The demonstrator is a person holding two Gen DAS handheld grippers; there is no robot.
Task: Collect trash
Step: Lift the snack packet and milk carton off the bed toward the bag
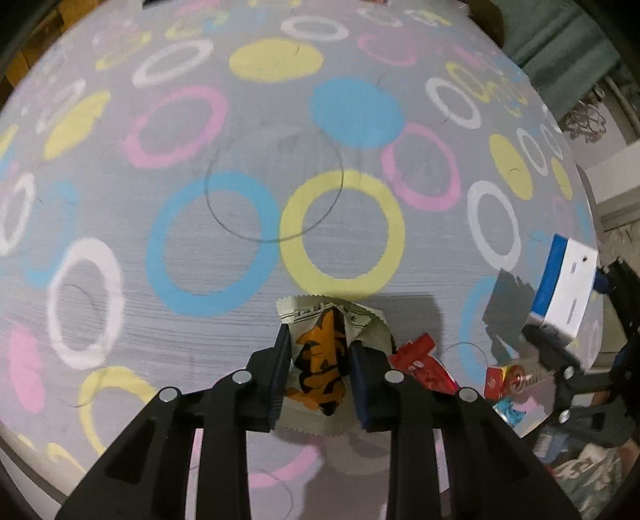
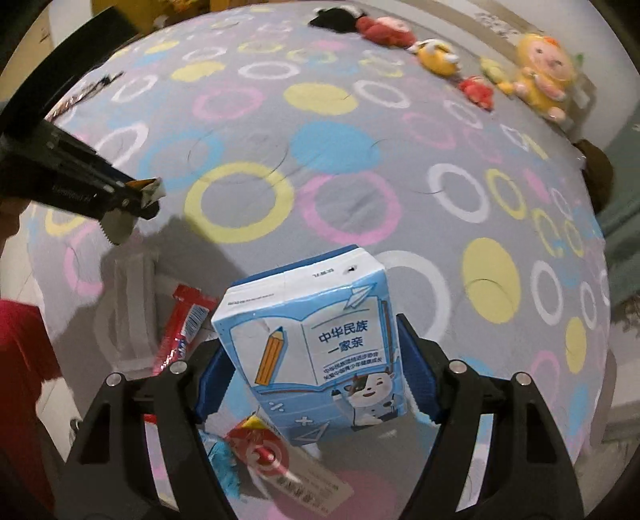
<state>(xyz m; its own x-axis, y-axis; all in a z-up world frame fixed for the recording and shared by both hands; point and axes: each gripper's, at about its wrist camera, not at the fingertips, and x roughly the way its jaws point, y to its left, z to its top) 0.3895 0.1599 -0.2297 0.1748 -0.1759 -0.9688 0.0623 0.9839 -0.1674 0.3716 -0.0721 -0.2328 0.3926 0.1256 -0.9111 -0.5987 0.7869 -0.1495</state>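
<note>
Both tools are loaded. Left tool [image 1: 318, 368] is pinched on a crumpled orange-and-white wrapper [image 1: 326, 356], its blue-padded fingers [image 1: 280, 372] pressed against the wrapper's sides, held just above the bed [image 1: 240, 132], which wears a grey sheet printed with coloured rings and discs. Right tool [image 2: 316, 372] is clamped on a blue-and-white milk carton [image 2: 316, 348], which stands roughly upright between its fingers, the printed face with a pencil and a cartoon cow toward the camera.

Only the right wrist view shows the far edge of the bed, where a row of plush toys lies: one black [image 2: 334, 18], one red and pink [image 2: 386, 30], a yellow one [image 2: 438, 56], a small red one [image 2: 478, 92] and a larger yellow doll [image 2: 544, 72]. That view also catches the left tool [image 2: 136, 196] from the side, reaching in level from the left with the wrapper at its tip. The left wrist view alone shows the carton [image 1: 566, 288] from outside, held tilted near the right edge of the bed.

Loose trash lies near the bed's near edge: one red wrapper [image 2: 184, 332], seen also in the left view [image 1: 420, 360], and a red-and-yellow packet [image 2: 260, 444] beneath the carton, with a scrap of blue [image 2: 220, 460] beside it.
</note>
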